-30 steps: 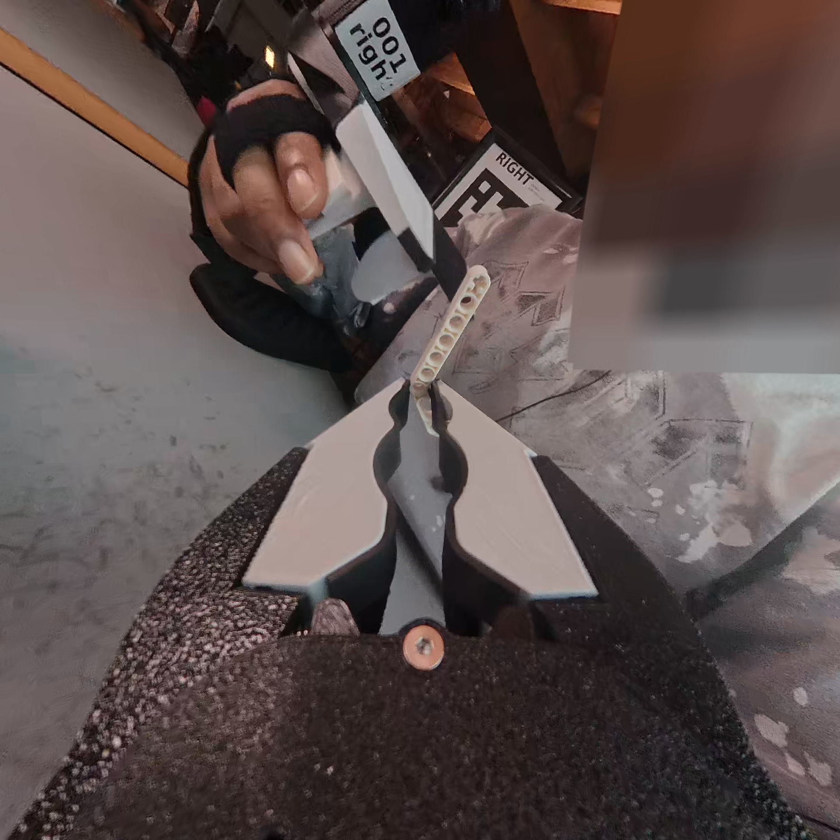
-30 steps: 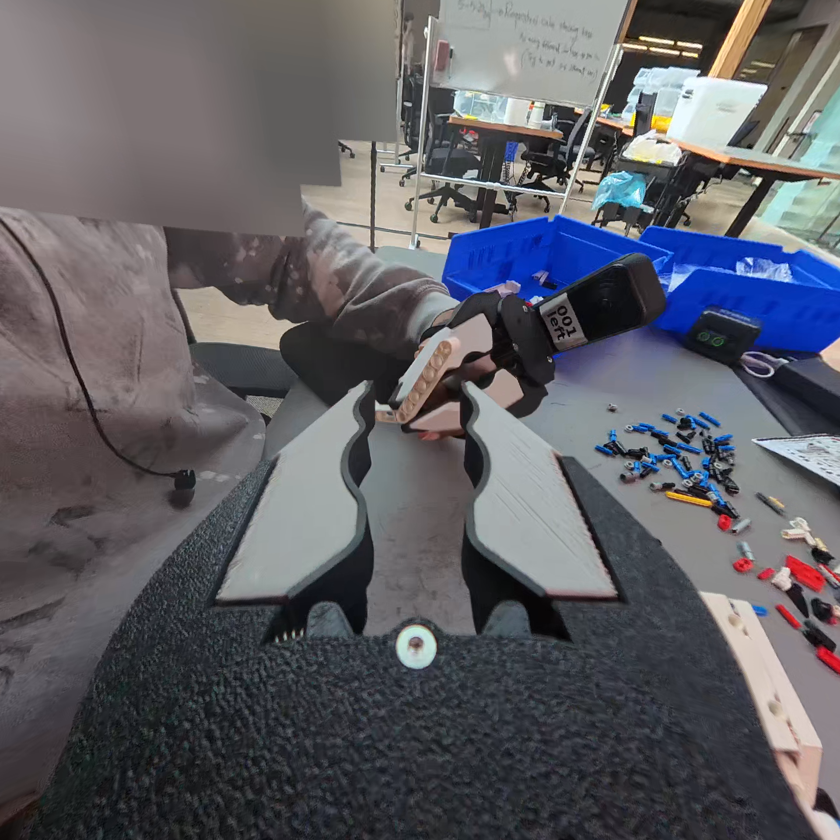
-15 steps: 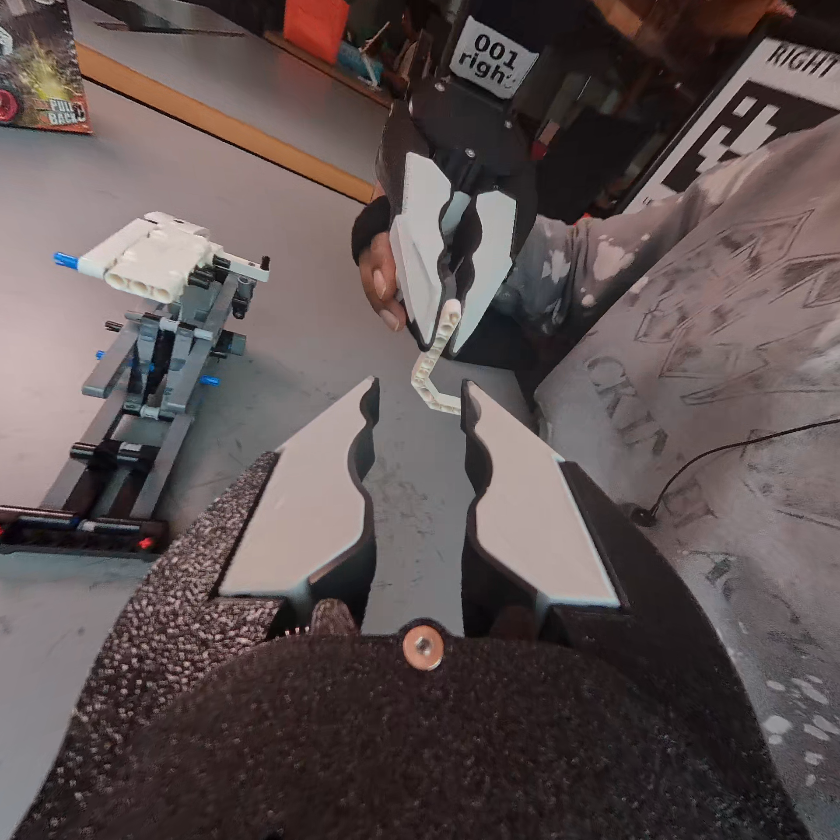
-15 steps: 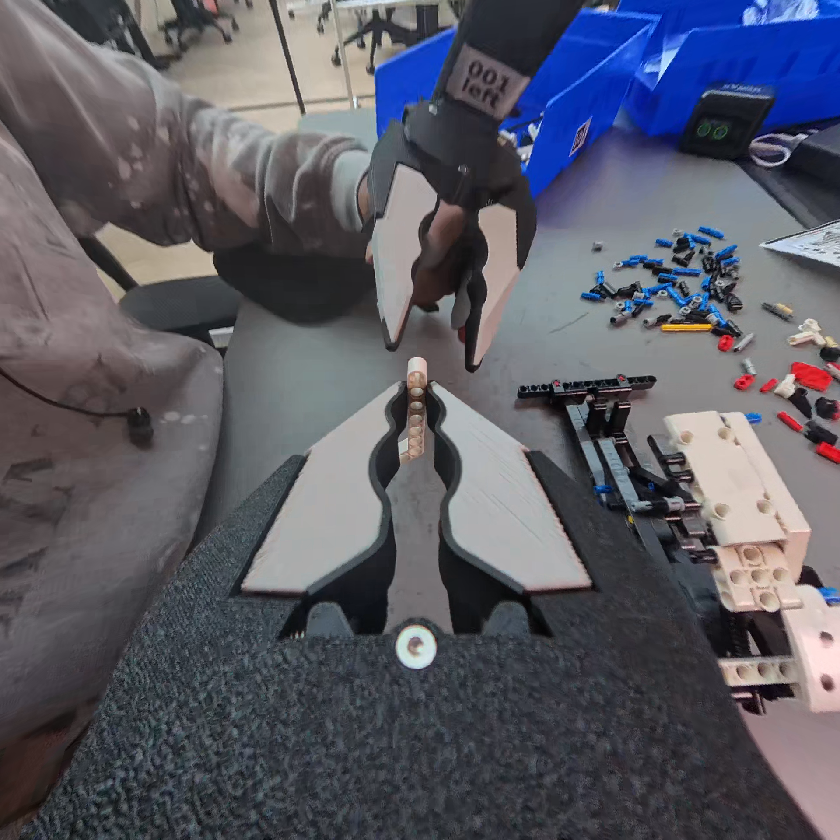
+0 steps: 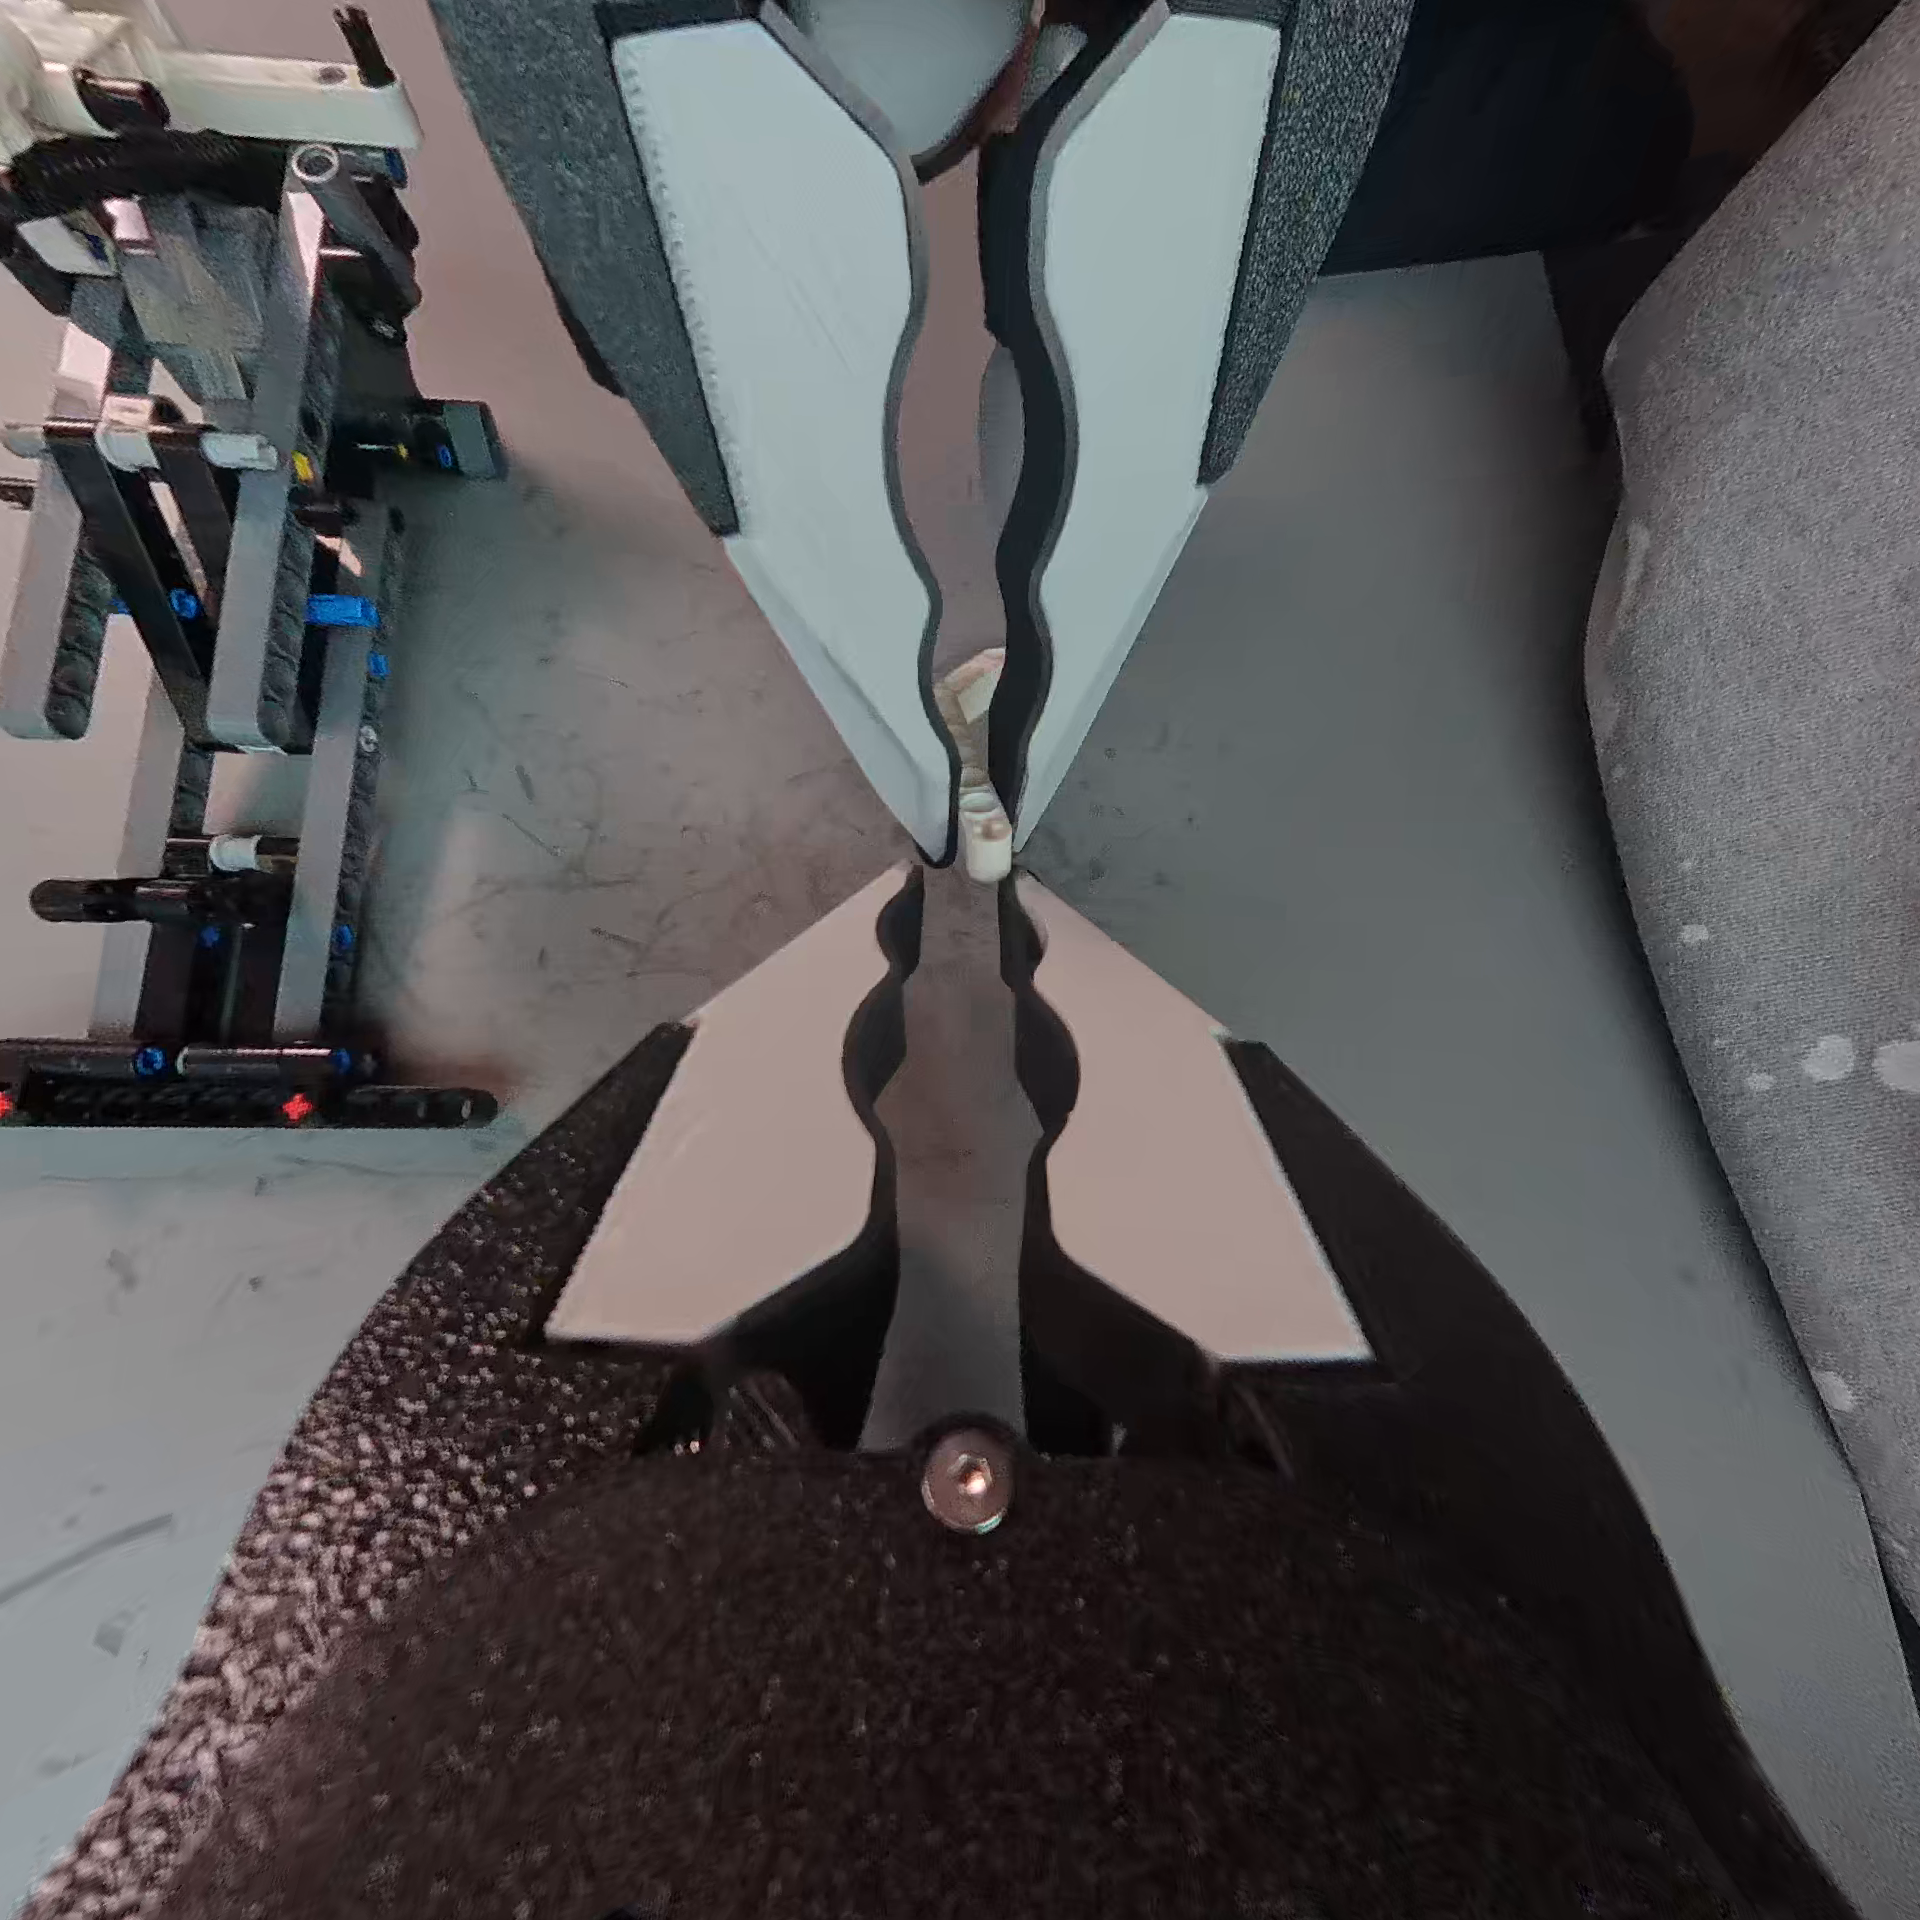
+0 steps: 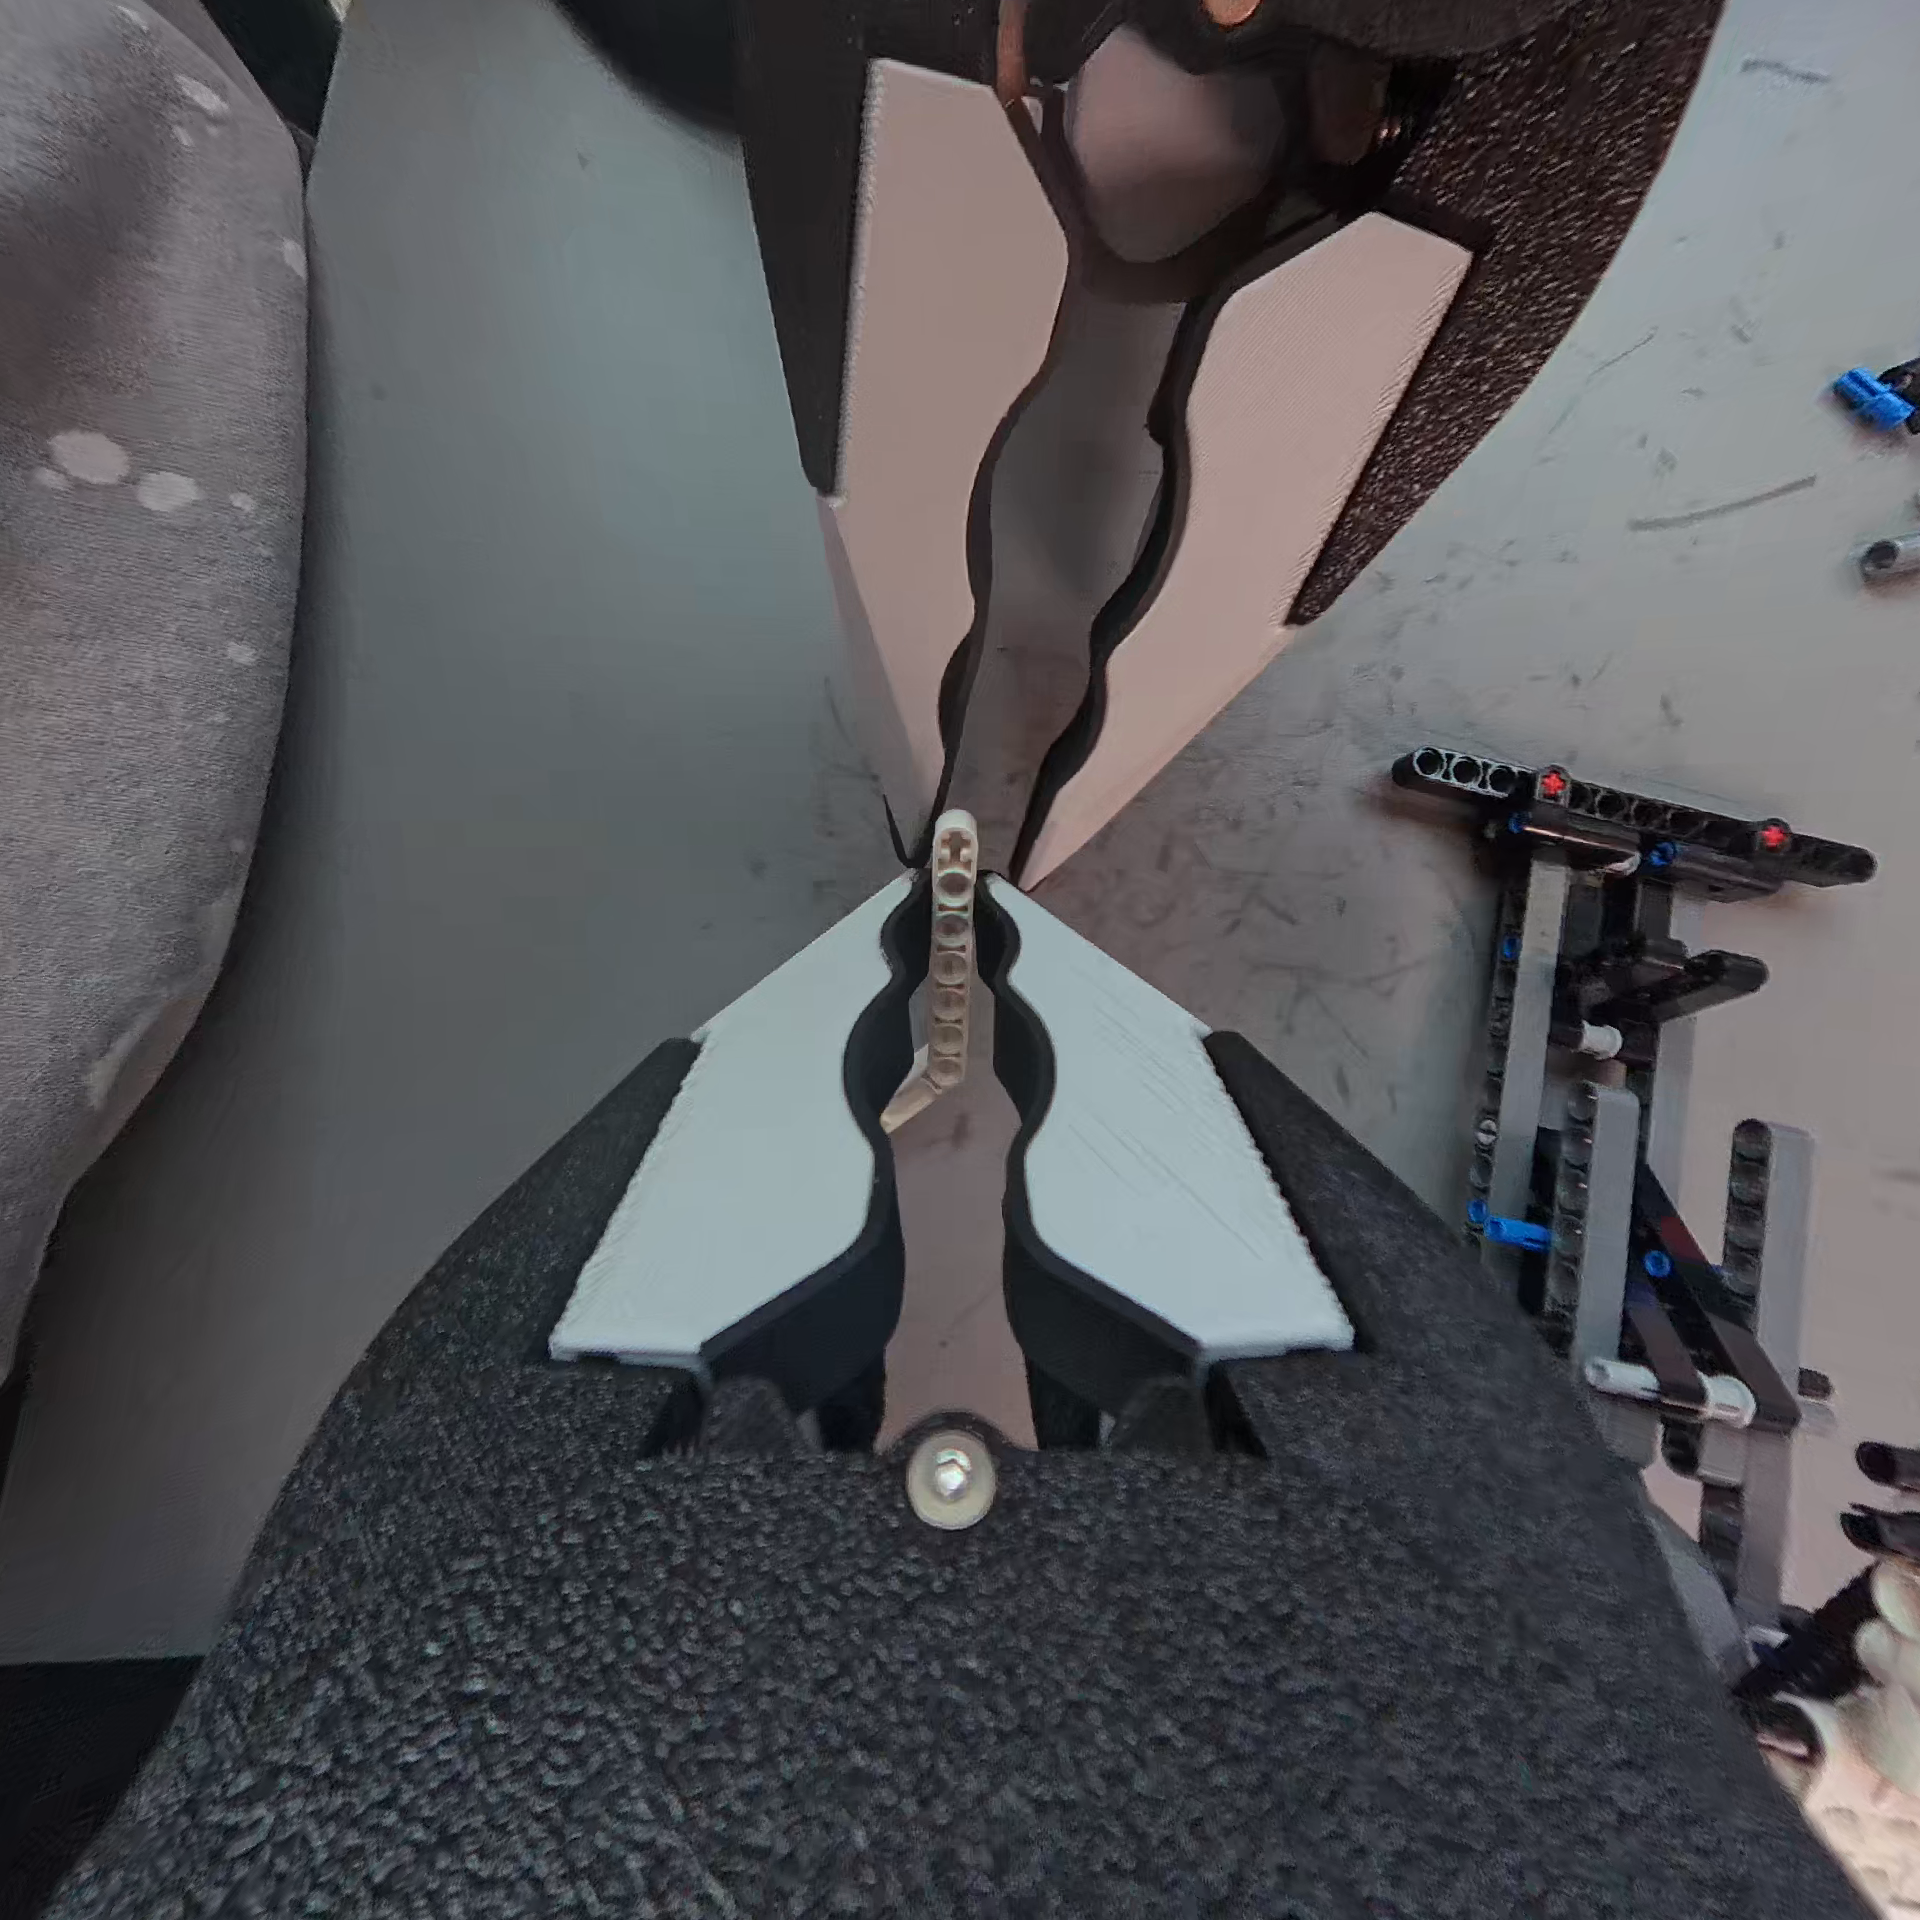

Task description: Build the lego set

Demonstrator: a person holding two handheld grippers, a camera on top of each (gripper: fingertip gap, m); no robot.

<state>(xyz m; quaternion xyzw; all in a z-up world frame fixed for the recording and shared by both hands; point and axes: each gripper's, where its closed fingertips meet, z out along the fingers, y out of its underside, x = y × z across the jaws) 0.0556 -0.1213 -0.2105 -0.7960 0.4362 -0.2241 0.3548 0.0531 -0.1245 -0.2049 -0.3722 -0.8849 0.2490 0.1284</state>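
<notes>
A white bent lego beam (image 6: 951, 977) is clamped lengthwise between my right gripper's (image 6: 948, 881) jaws, and its cross-hole end sticks out past the tips. My left gripper (image 5: 966, 883) meets it tip to tip over the grey table. Its jaws stand narrowly apart on either side of the beam's free end (image 5: 985, 844), not pressed on it. The left gripper comes in from the top of the right wrist view (image 6: 971, 862), and the right gripper comes in from the top of the left wrist view (image 5: 977, 847). The half-built black and grey chassis (image 5: 208, 623) lies to the side.
The chassis also shows at the right of the right wrist view (image 6: 1621, 1091), with white parts (image 6: 1870, 1683) at its near end. A blue pin (image 6: 1875, 400) and a grey pin (image 6: 1886, 556) lie beyond it. The person's grey sweatshirt (image 5: 1766, 727) borders the table edge. Left and right tips are no more than a few centimetres apart. The grey pin (image 6: 1886, 556) is about 20 centimeters from both grippers' fingertips.
A second ago my left gripper held the beam; my right gripper took it and the left opened. Since then the grippers have closed in tip to tip and the left jaws have narrowed.
</notes>
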